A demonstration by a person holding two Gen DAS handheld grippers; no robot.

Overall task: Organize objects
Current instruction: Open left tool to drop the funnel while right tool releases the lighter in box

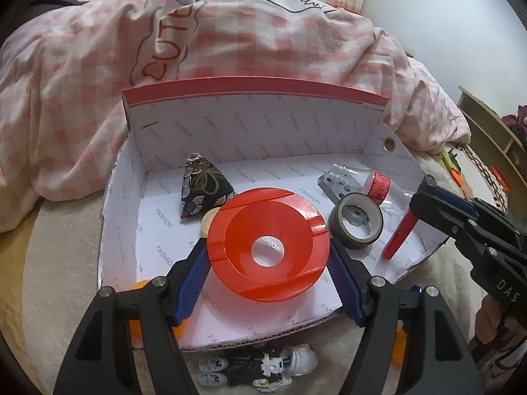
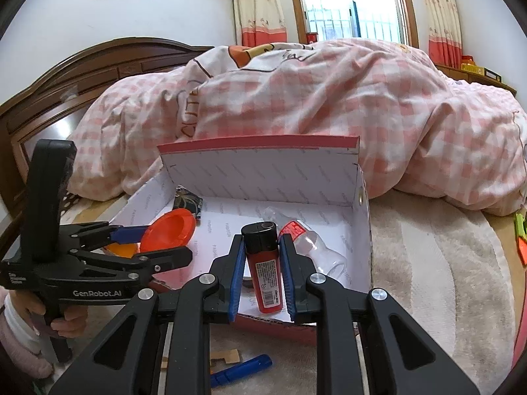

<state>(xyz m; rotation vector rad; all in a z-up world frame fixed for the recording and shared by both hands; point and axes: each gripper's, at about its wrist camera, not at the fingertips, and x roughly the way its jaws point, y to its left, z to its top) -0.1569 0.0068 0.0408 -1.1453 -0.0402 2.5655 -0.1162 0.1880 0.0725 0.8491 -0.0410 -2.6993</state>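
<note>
- The left gripper (image 1: 268, 263) has its blue fingers (image 1: 194, 276) clamped on opposite edges of the red ring (image 1: 268, 251), holding it flat over the box (image 1: 250, 121) floor, probably so it can be set down level among what is already there.
- The right gripper (image 2: 262, 276) grips the lighter (image 2: 265, 263) by its red body, black cap pointing away from the fingers, over the box's near right corner; that seems a steady hold for lowering it in.
- Just beyond the left fingers lie a tape roll (image 1: 357, 225) to the right and a dark pouch (image 1: 202, 189) to the left, both well inside the box.
- Beyond the lighter, a clear bottle (image 2: 313, 247) lies on its side.
- Below the left fingers, outside the box, a toy (image 1: 260, 367) lies on the bed (image 1: 56, 256), not yet packed.
- Behind the box, a checked quilt (image 2: 329, 105) is heaped.
</note>
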